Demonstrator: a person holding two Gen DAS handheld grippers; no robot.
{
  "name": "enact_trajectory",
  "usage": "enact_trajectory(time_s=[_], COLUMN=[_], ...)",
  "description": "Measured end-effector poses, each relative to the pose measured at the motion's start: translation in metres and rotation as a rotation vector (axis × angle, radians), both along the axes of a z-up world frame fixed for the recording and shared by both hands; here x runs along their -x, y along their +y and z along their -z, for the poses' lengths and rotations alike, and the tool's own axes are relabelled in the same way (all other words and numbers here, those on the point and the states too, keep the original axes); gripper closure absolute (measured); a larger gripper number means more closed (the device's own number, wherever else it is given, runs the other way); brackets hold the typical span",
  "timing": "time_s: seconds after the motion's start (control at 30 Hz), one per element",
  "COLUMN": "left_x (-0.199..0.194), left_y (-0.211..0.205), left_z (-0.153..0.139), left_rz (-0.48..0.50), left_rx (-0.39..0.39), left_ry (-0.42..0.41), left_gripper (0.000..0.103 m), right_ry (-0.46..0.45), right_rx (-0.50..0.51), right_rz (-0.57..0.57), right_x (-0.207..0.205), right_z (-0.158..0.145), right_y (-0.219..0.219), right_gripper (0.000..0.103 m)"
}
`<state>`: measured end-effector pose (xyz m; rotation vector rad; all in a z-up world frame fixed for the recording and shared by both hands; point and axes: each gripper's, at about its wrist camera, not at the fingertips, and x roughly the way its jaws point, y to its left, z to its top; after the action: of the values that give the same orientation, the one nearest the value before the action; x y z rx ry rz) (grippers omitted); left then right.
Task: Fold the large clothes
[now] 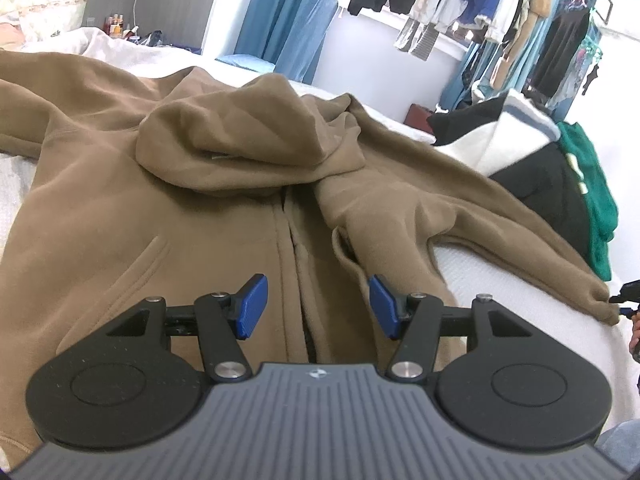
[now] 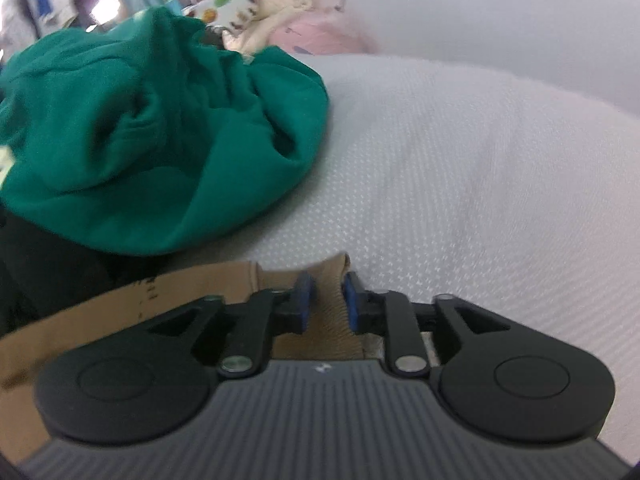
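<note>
Open left fingers (image 1: 318, 306) hover over the brown hoodie (image 1: 160, 200); right fingers (image 2: 325, 300) sit parted around its cuff (image 2: 328, 312), beside the green garment (image 2: 160, 128).

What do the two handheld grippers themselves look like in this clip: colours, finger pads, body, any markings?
Both match: left gripper and right gripper have black linkage fingers with silver pivot pins, ribbed blue pads, two round black discs, and a grey ridged body bearing a small emblem. No cables or sleeves show.

Hoodie (image 1: 168, 184) lies on bed (image 1: 500, 272); clothes pile (image 1: 560, 176) right.
</note>
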<state>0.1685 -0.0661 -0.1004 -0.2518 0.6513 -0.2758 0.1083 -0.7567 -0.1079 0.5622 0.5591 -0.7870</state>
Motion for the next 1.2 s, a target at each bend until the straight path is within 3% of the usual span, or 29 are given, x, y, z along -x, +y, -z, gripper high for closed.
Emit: enact_trajectory(time_s=[0.03, 0.1, 0.13, 0.4, 0.63, 0.8, 0.97, 1.2], left_x=[0.002, 0.007, 0.01, 0.033, 0.042, 0.045, 0.044, 0.039], left_y=[0.001, 0.002, 0.002, 0.007, 0.021, 0.03, 0.037, 0.054], left_z=[-0.002, -0.005, -0.007, -0.023, -0.03, -0.035, -0.038, -0.039], left_rz=[0.003, 0.007, 0.008, 0.03, -0.002, -0.022, -0.024, -0.058], left_rx=[0.004, 0.003, 0.006, 0.025, 0.034, 0.043, 0.037, 0.067], left_ry=[-0.006, -0.017, -0.024, -0.073, -0.089, -0.095, -0.087, -0.071], left_gripper=[0.041, 0.041, 0.041, 0.041, 0.041, 0.041, 0.041, 0.041], right_ry=[0.019, 0.047, 0.047, -0.038, -0.186, -0.216, -0.146, 0.121], right_rx=[0.031, 0.093, 0.114, 0.166, 0.07, -0.013, -0.174, -0.363], right_rz=[-0.022, -0.05, -0.064, -0.272, -0.561, -0.777, -0.883, -0.837], right_x=[0.003, 0.006, 0.009, 0.023, 0.007, -0.006, -0.015, -0.009], right_z=[-0.007, -0.023, -0.031, -0.11, -0.177, -0.204, -0.175, -0.066], right_y=[0.008, 0.025, 0.034, 0.128, 0.257, 0.355, 0.422, 0.45], right_gripper=[0.053, 0.034, 0.031, 0.031, 0.031, 0.031, 0.031, 0.031])
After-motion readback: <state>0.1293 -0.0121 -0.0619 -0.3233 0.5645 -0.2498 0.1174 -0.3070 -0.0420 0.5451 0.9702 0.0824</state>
